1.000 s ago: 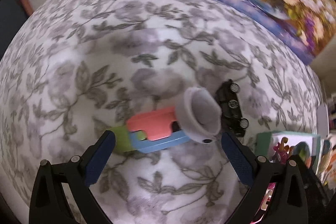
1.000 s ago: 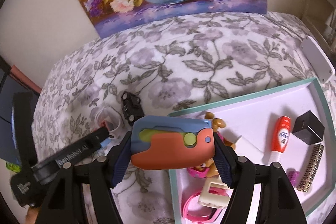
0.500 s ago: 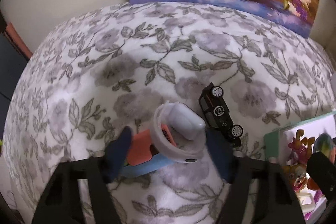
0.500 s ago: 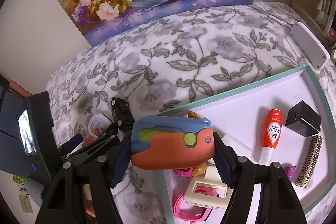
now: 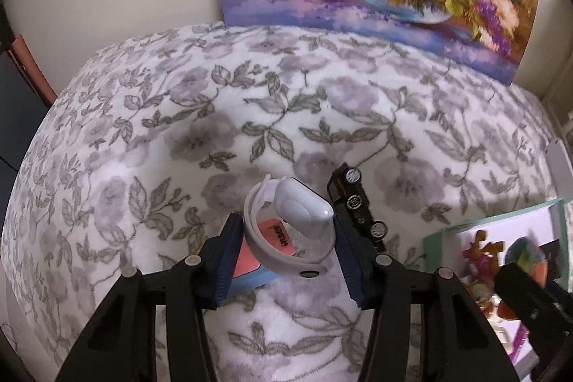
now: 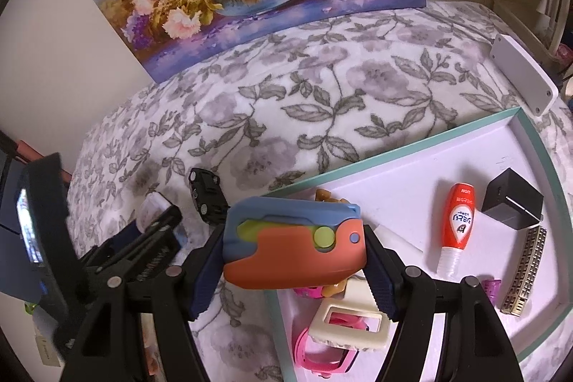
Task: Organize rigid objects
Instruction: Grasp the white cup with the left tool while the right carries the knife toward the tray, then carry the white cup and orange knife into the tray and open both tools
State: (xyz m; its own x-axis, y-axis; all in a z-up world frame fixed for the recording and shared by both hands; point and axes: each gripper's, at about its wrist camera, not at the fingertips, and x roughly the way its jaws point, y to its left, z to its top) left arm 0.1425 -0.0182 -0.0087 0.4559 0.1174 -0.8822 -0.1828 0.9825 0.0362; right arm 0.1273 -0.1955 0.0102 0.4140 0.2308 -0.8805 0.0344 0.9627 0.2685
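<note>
The left gripper (image 5: pixel 286 260) had just been closing on the white plastic wristband (image 5: pixel 286 228), above the bed's near edge. The bendy band might have slipped. The right gripper (image 6: pixel 293 260) squeezed an orange-and-blue plastic toy (image 6: pixel 293 244) over the teal-edged tray (image 6: pixel 394 156).

L gripper (image 5: pixel 284 251) jaws just closed onto white wristband (image 5: pixel 286 231), lifting slightly.

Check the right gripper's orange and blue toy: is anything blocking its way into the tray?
Nothing visible blocks it. The right gripper holds the orange and blue toy above the tray's near left corner. A cream clip and a pink band lie below; the tray's middle is bare.
</note>
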